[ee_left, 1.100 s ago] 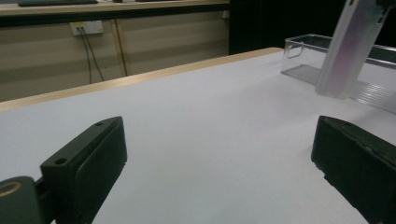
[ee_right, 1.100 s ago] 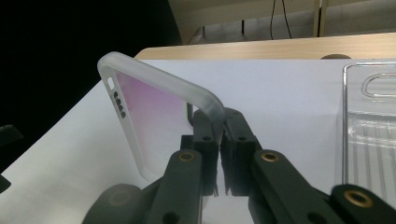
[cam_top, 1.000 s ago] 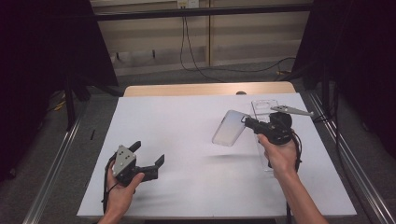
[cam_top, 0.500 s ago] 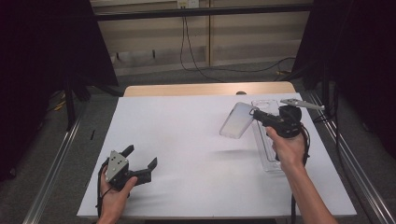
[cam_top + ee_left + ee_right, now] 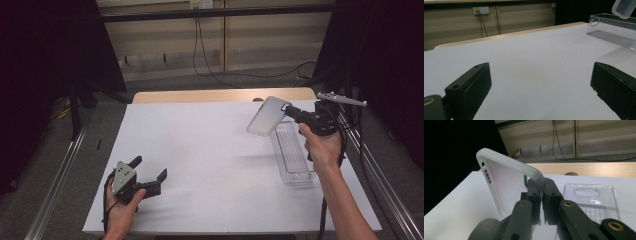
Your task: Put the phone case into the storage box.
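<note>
The right gripper (image 5: 289, 111), clamped on the frosted translucent phone case (image 5: 265, 116), holds it aloft just above the clear plastic tray (image 5: 295, 165); the left gripper (image 5: 149, 174) rests wide open, empty, well apart.

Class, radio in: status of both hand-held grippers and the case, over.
Left hand-held gripper open, low over white table. Right hand-held gripper shut on frosted translucent phone case, held above clear plastic tray. Nothing in the way.

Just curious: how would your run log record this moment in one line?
right tool: shut on frosted phone case, above table | left tool: open | clear tray: on table
</note>
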{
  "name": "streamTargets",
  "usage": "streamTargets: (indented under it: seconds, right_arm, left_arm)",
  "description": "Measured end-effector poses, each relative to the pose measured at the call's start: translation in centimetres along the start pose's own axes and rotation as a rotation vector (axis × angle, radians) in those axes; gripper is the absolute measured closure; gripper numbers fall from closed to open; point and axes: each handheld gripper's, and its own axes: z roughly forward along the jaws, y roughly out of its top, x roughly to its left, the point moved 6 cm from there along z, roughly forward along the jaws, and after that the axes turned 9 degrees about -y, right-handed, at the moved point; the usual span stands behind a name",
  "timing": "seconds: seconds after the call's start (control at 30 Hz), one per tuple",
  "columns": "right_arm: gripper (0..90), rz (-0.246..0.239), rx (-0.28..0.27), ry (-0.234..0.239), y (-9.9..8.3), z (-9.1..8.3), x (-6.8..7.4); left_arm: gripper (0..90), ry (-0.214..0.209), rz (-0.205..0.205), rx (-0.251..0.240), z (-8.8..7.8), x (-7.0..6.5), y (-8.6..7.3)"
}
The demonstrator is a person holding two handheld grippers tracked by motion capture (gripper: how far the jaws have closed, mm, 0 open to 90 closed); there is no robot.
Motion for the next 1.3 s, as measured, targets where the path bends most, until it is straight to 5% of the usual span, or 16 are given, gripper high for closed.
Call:
streamTargets:
  seconds: [0.43, 1.3]
  right_arm:
    - [85.3, -0.023, -0.029, -0.066, 2.2, -0.3, -1.9]
    - [85.3, -0.055, -0.035, -0.161, 3.8, 1.4, -4.9]
  left_arm:
    - [3.0, 0.000, -0.014, -0.001, 0.0, 0.1, -0.1]
    - [3.0, -0.016, -0.023, 0.021, 0.5, 0.1, -0.4]
